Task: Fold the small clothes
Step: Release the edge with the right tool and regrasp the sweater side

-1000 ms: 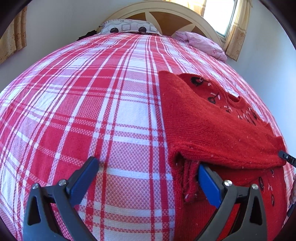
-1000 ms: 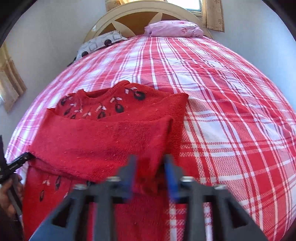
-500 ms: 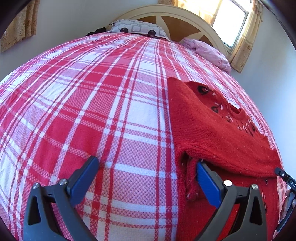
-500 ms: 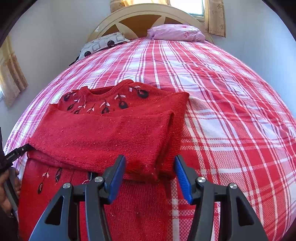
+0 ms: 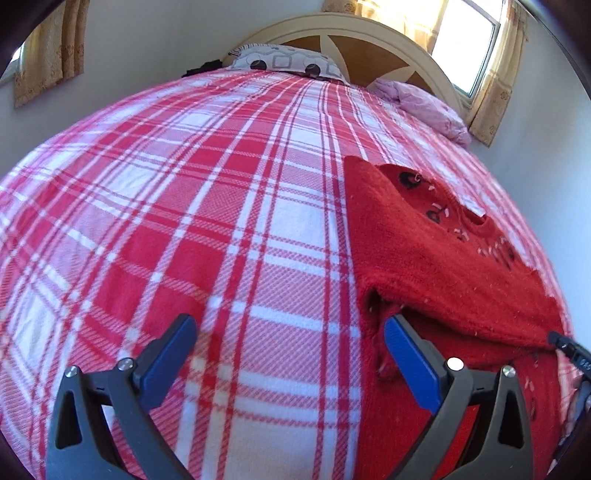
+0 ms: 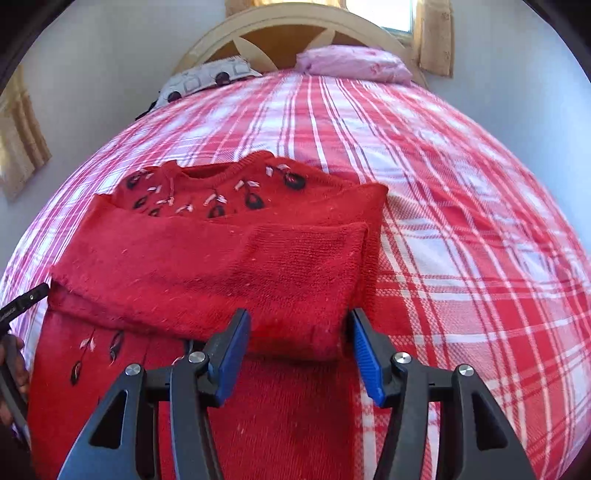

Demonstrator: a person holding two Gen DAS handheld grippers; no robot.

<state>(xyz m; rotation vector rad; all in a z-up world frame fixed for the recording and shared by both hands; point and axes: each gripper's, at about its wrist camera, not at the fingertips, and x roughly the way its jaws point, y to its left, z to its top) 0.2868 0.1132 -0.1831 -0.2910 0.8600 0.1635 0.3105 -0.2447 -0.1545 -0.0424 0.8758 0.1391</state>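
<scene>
A small red knitted sweater (image 6: pixel 207 266) with dark embroidered motifs lies flat on the plaid bed; both sleeves are folded across its chest. In the left wrist view the sweater (image 5: pixel 443 266) lies at the right. My left gripper (image 5: pixel 288 343) is open and empty at the sweater's left edge, its right finger beside the folded sleeve. My right gripper (image 6: pixel 295 343) is open, its jaws on either side of the folded sleeve's cuff, holding nothing.
The bed (image 5: pixel 184 221) carries a red and white plaid cover. A patterned pillow (image 6: pixel 207 77) and a pink pillow (image 6: pixel 354 62) lie by the headboard (image 6: pixel 295 26). Walls and curtained windows surround the bed.
My right gripper was shut on the sleeve cuff a second ago and has opened, leaving the sleeve on the sweater. Both grippers have drawn back a little.
</scene>
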